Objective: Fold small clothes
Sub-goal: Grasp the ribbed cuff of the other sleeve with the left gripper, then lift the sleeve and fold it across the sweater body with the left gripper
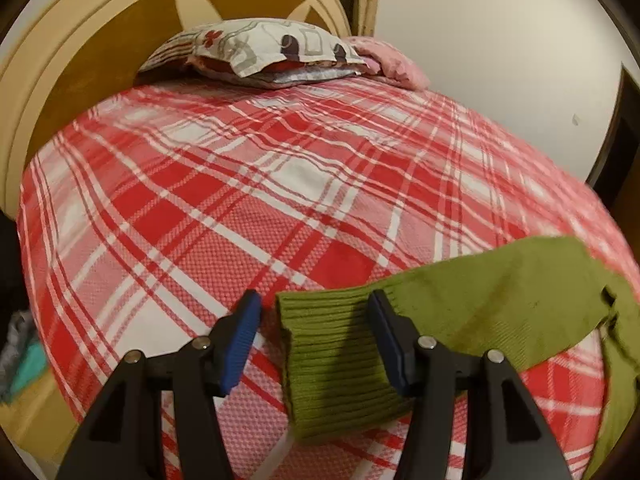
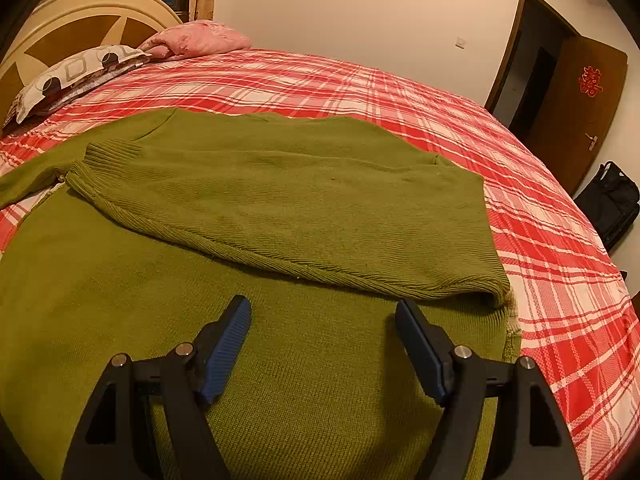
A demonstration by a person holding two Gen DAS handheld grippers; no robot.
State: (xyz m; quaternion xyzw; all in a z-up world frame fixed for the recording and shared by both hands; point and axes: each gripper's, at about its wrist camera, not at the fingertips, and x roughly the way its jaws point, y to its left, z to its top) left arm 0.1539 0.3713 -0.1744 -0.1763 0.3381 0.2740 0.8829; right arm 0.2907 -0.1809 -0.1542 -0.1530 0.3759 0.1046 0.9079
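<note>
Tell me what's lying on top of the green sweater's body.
One sleeve lies folded across the sweater, cuff toward the pillows. The cloth beneath it is hidden.

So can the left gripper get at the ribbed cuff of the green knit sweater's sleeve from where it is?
Probably yes. The ribbed cuff already lies between the left gripper's open blue pads, flat on the red plaid bedspread, with nothing over it.
</note>
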